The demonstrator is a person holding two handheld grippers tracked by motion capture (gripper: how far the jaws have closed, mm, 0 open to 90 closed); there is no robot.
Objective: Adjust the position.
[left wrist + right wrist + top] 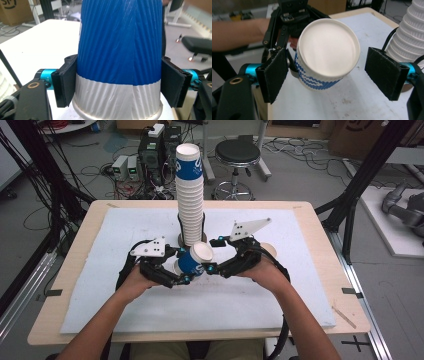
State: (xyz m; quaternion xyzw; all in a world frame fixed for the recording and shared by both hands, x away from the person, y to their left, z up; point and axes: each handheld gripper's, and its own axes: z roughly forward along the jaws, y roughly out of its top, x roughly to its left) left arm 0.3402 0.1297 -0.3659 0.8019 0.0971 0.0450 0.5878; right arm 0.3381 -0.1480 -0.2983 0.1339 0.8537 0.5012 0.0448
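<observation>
A blue and white ribbed paper cup (191, 261) hangs tilted above the white mat, just in front of a tall stack of the same cups (190, 195). My left gripper (182, 266) is shut on it: in the left gripper view both black pads (66, 83) press the sides of the cup (120, 50) near its white band. My right gripper (212, 255) comes in from the right and is open. In the right gripper view, its pads (384, 71) stand either side of the cup's white round end (328, 47), with a gap on the right. The stack (409, 32) rises just beyond.
The white mat (125, 230) covers most of the wooden table (320, 220). The cup stack stands on a round dark base (181, 240) at the mat's middle. Behind the table are a black stool (237, 155), electronic boxes (150, 150) and cables on the floor.
</observation>
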